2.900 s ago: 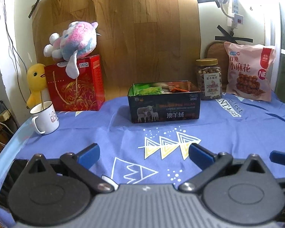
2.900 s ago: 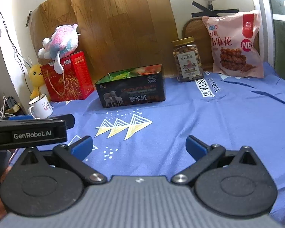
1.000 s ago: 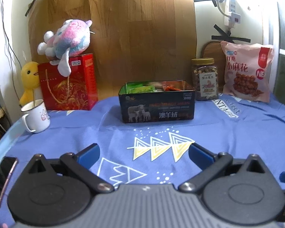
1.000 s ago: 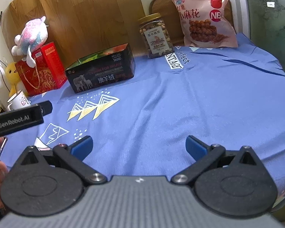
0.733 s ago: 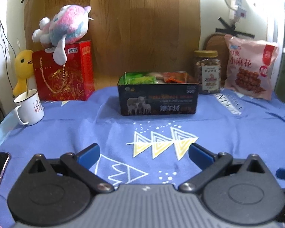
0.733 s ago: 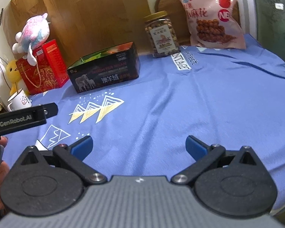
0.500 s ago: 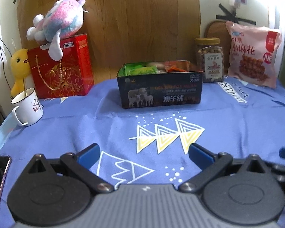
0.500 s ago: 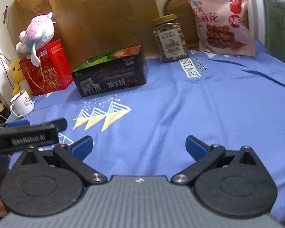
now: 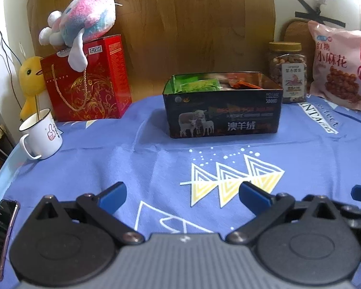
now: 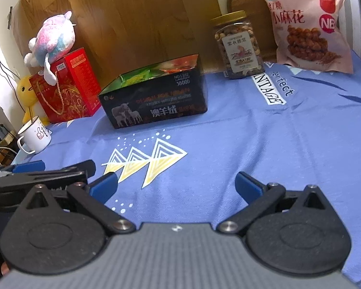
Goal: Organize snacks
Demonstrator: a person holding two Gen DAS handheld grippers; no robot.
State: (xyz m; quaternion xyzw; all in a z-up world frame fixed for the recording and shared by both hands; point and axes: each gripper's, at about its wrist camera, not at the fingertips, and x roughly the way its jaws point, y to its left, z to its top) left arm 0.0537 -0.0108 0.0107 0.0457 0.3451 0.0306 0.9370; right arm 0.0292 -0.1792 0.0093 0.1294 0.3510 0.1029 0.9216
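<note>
Hovering low over the near edge of the blue cloth (image 9: pixel 108 159), the left gripper (image 9: pixel 181 196) has its blue-padded fingers (image 9: pixel 113 193) spread wide with nothing between them. The right gripper (image 10: pixel 175 185) hangs just beside it, likewise over the near edge, its fingers (image 10: pixel 249 187) also spread and empty; in the right wrist view the left gripper shows at the left margin, just beside the right one.

Toward the far edge, about midway along it, stands the black tin (image 9: pixel 222 113), open at the top, with green and orange snack packets (image 9: pixel 199 85) lying inside. Right of the tin, at the far edge, is a jar of nuts (image 9: pixel 288 72) with a gold lid, upright and close to the tin's far right corner, though whether they touch cannot be told. Further right, in the far right corner, a pink snack bag (image 9: pixel 340 65) leans upright against the wall.

At the far left stands a red gift box (image 9: pixel 86 82) with a pink-and-blue plush (image 9: pixel 84 21) on top and a yellow duck (image 9: pixel 31 82) behind its left side. A white mug (image 9: pixel 41 133) sits near the left edge in front of the box. A phone (image 9: pixel 1 231) lies at the near left corner.
</note>
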